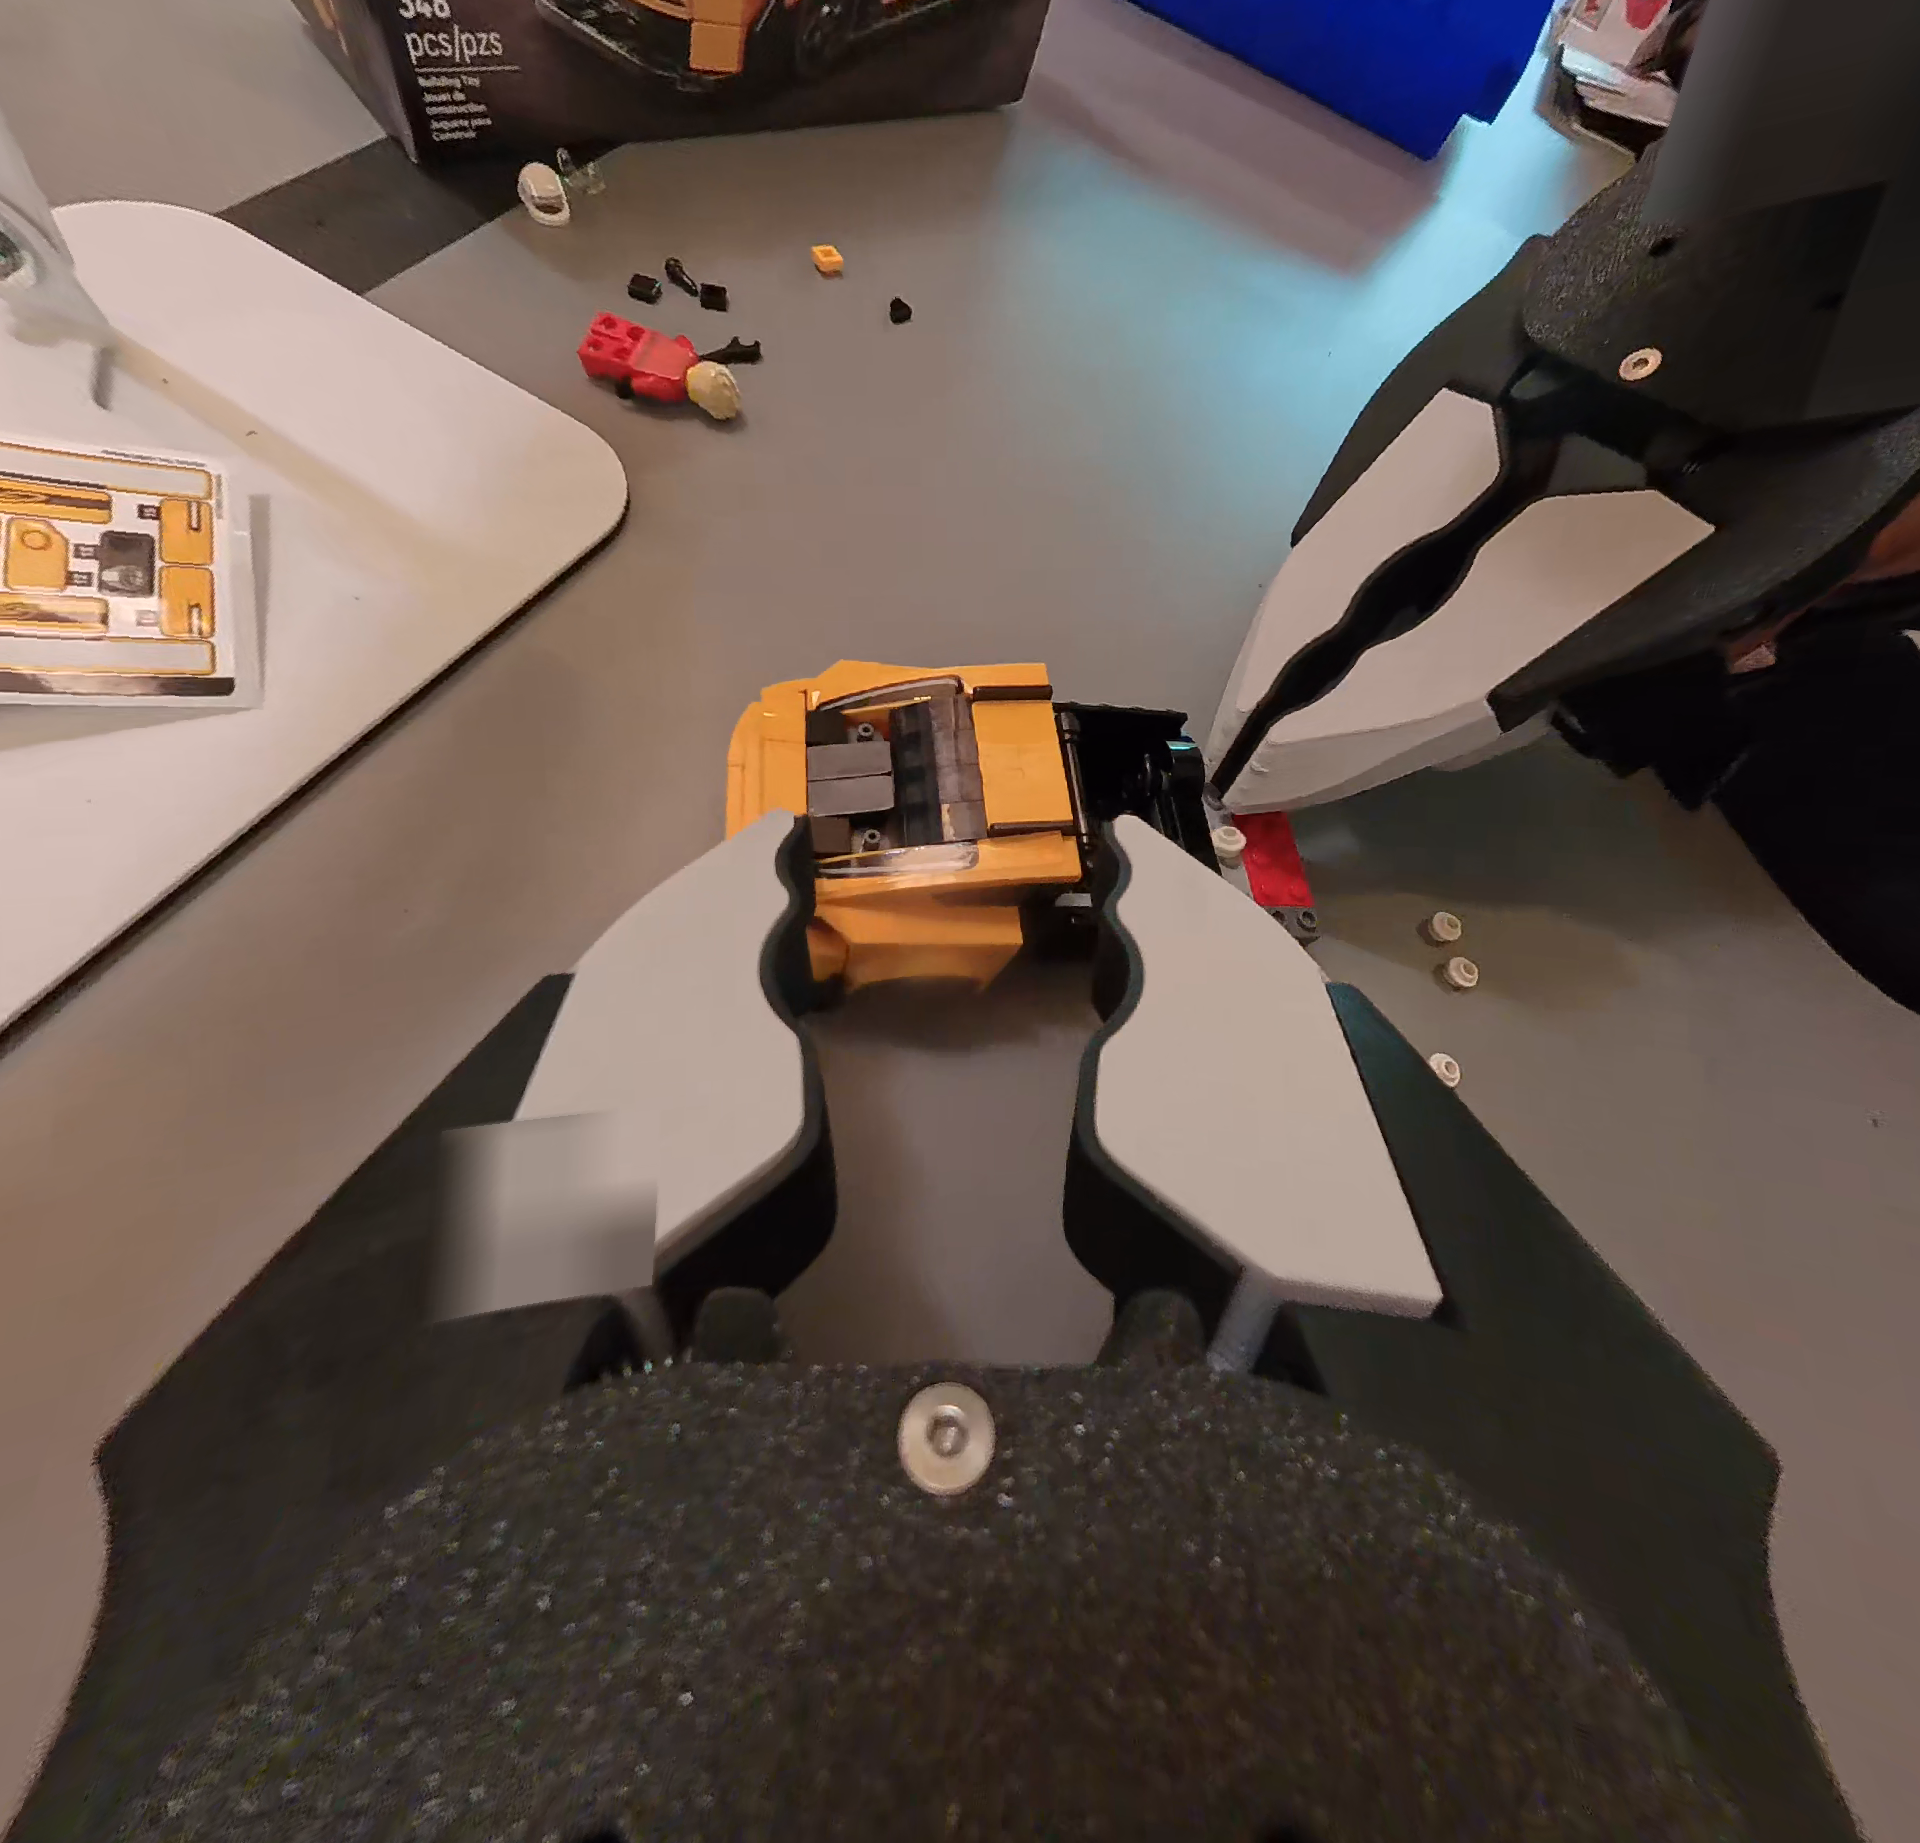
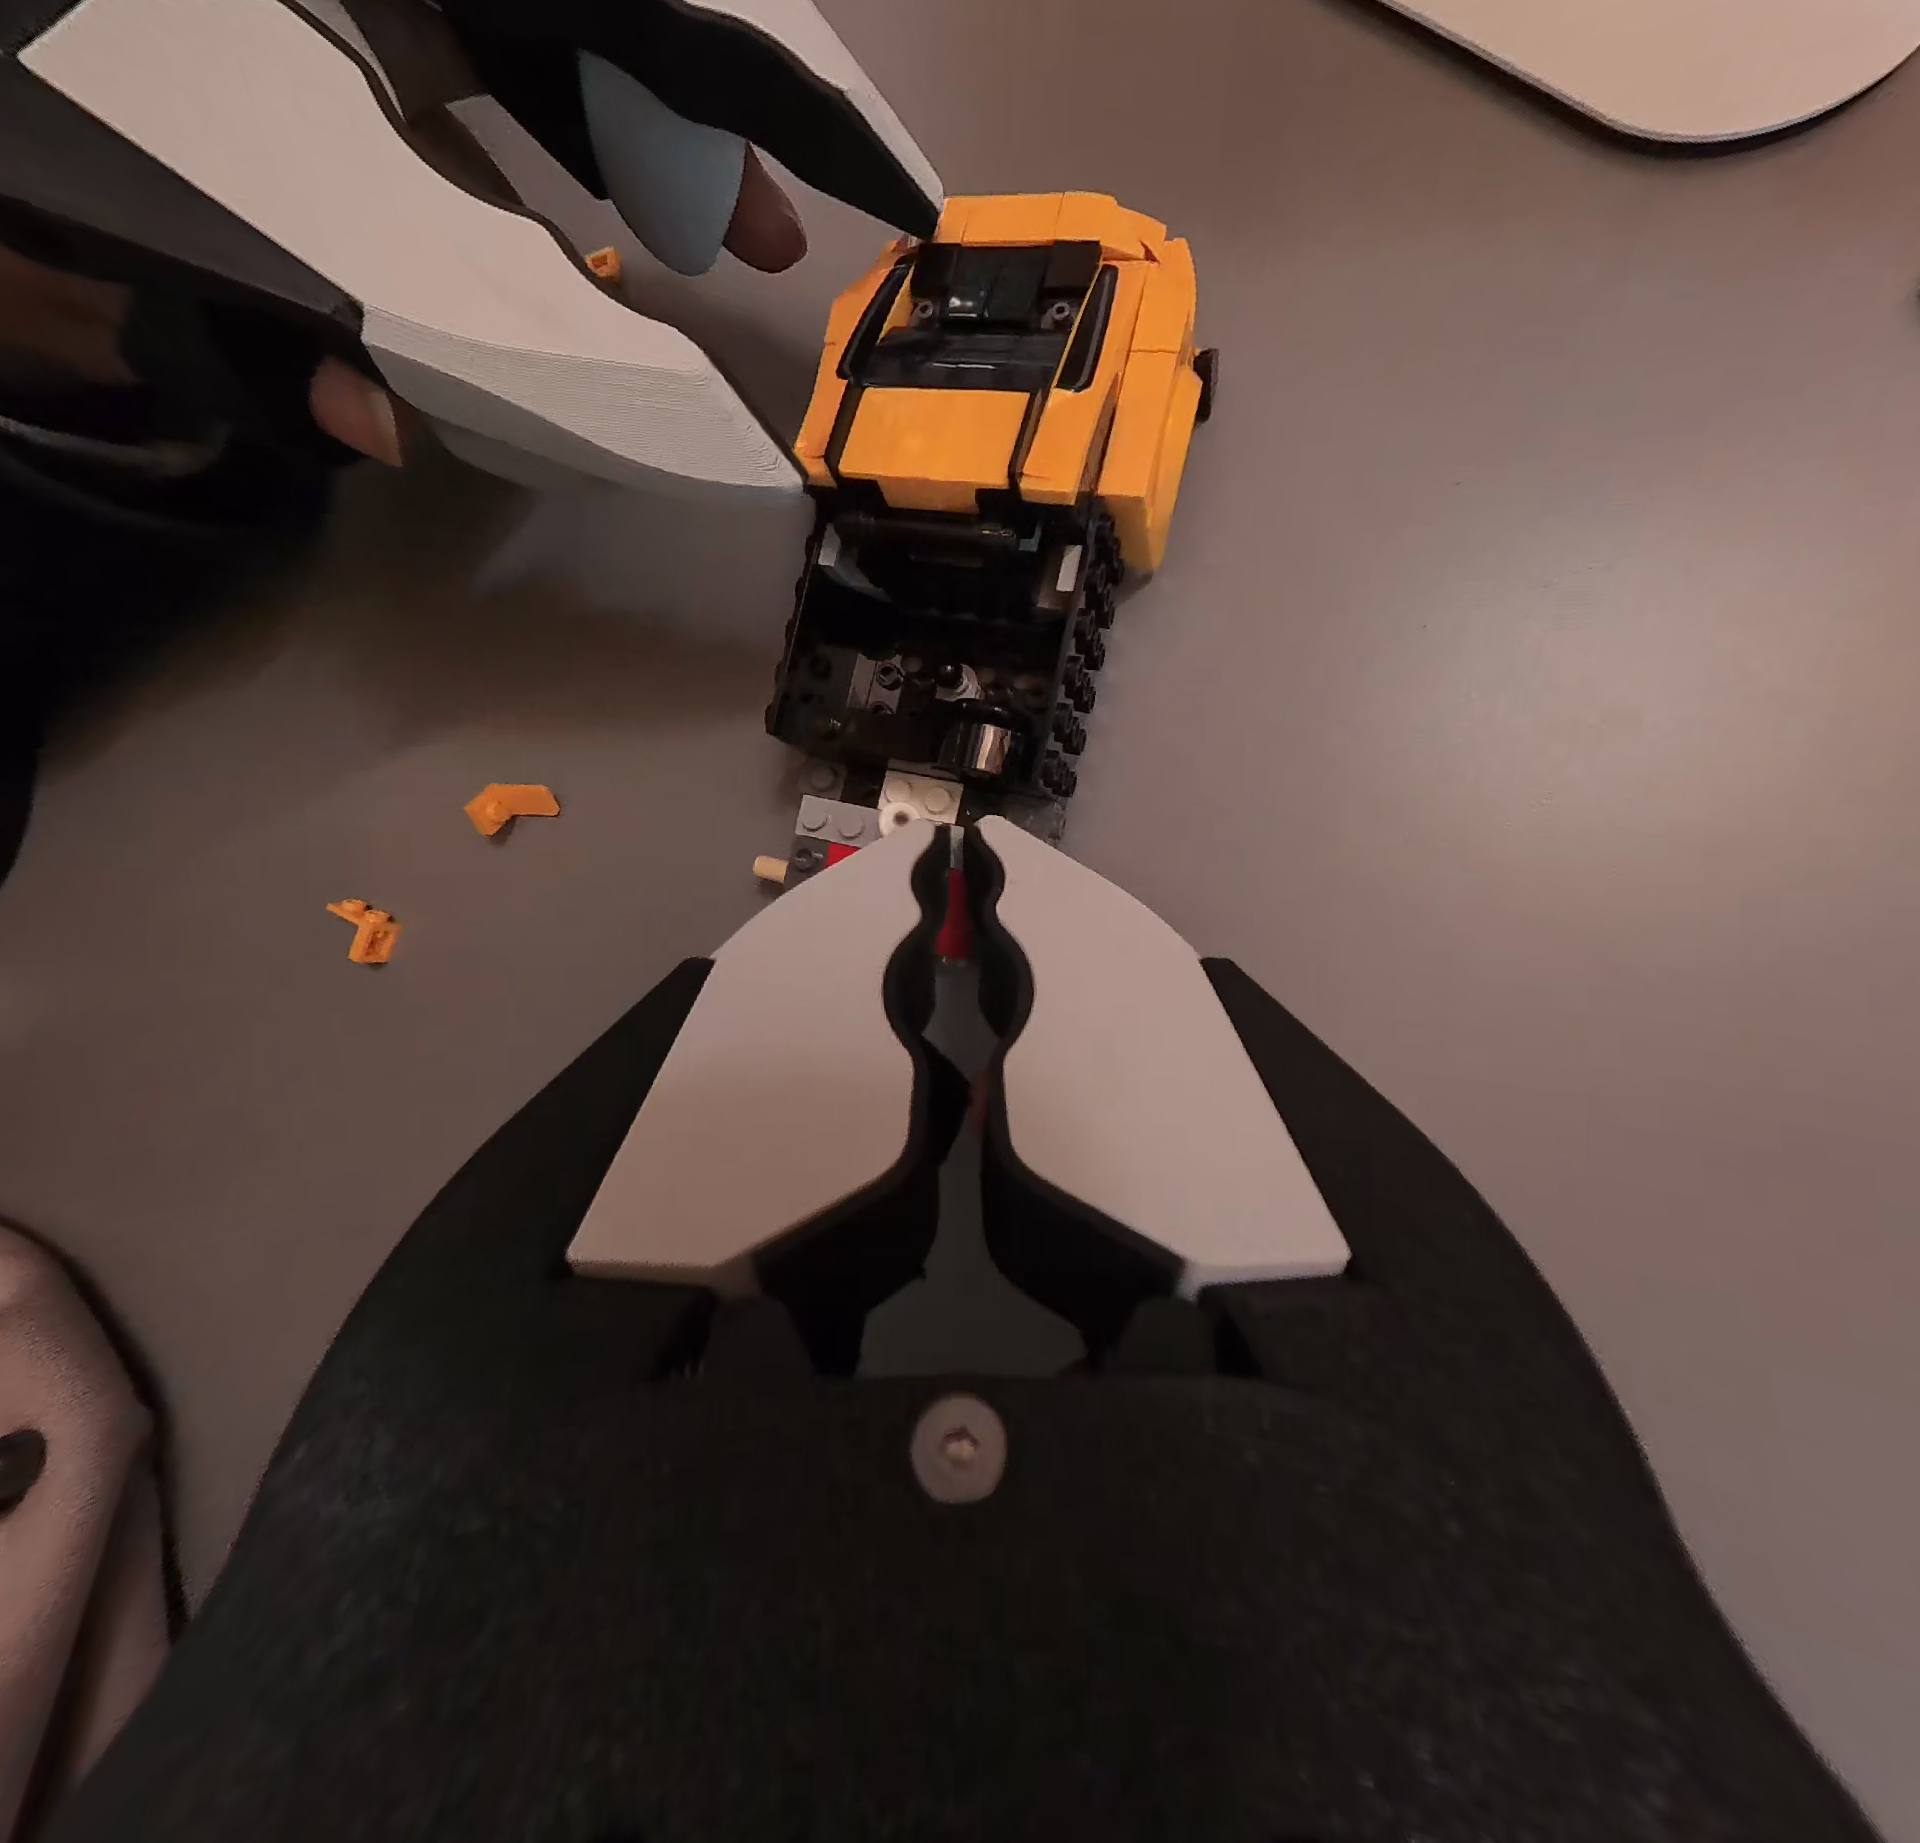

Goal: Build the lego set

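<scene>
The left hand-held gripper [image 1: 945, 858] is spread wide around the yellow toy car [image 1: 914, 785], which stands on the grey desk [image 1: 935, 505]; its fingers [image 1: 717, 920] lie along the car's sides, and I cannot tell if they touch it. The right hand-held gripper [image 2: 954, 837] is pressed together over the red and grey bricks [image 2: 831, 827] at the car's open black end; loose orange pieces [image 2: 509, 806] lie near

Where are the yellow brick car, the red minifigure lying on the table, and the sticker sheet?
yellow brick car [image 1: 1023, 754]: left wrist view, on its yellow roof panel.
red minifigure [image 1: 657, 357]: left wrist view, on its red torso.
sticker sheet [image 1: 109, 572]: left wrist view, on the sheet's middle.
</scene>
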`<state>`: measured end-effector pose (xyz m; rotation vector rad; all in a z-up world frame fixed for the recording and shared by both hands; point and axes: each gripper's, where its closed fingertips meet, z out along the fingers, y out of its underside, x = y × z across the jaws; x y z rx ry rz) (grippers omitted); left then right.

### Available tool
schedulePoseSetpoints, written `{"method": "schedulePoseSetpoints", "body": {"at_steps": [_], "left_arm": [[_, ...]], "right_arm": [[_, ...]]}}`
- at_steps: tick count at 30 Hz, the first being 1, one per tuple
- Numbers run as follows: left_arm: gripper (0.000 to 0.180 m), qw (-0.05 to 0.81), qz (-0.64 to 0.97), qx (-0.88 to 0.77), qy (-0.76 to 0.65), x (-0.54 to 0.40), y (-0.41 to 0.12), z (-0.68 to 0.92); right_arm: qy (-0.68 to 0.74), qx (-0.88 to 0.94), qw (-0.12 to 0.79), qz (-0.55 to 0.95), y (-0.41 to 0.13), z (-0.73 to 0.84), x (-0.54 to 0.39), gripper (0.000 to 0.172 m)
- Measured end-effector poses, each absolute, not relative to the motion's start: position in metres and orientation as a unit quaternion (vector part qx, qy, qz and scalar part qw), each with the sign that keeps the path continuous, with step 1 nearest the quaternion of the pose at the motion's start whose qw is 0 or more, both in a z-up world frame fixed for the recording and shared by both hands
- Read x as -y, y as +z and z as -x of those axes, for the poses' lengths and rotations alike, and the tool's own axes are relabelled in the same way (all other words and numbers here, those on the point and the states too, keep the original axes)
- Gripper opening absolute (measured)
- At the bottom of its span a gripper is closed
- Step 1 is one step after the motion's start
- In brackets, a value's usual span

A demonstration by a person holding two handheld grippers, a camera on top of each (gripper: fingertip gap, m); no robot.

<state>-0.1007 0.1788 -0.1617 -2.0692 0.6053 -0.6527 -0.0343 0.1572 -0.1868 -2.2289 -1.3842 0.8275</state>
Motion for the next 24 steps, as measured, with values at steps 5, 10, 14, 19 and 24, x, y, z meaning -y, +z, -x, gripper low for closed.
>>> {"method": "schedulePoseSetpoints", "body": {"at_steps": [5,10,14,19,24], "left_arm": [[0.054,0.428,0.825,-0.245,-0.275,-0.176,-0.161,0.100],[0.053,0.423,0.825,-0.246,-0.280,-0.173,-0.162,0.100],[0.054,0.422,0.826,-0.249,-0.280,-0.171,-0.162,0.099],[0.054,0.418,0.825,-0.250,-0.287,-0.169,-0.162,0.100],[0.054,0.420,0.825,-0.249,-0.285,-0.169,-0.161,0.105]], "right_arm": [[0.277,0.522,0.236,0.772,-0.179,0.032,-0.154,0.004],[0.270,0.546,0.248,0.753,-0.181,0.036,-0.148,0.007],[0.278,0.550,0.232,0.753,-0.185,0.039,-0.146,0.008],[0.265,0.565,0.228,0.748,-0.188,0.039,-0.148,0.007],[0.263,0.576,0.234,0.738,-0.187,0.039,-0.148,0.003]]}}
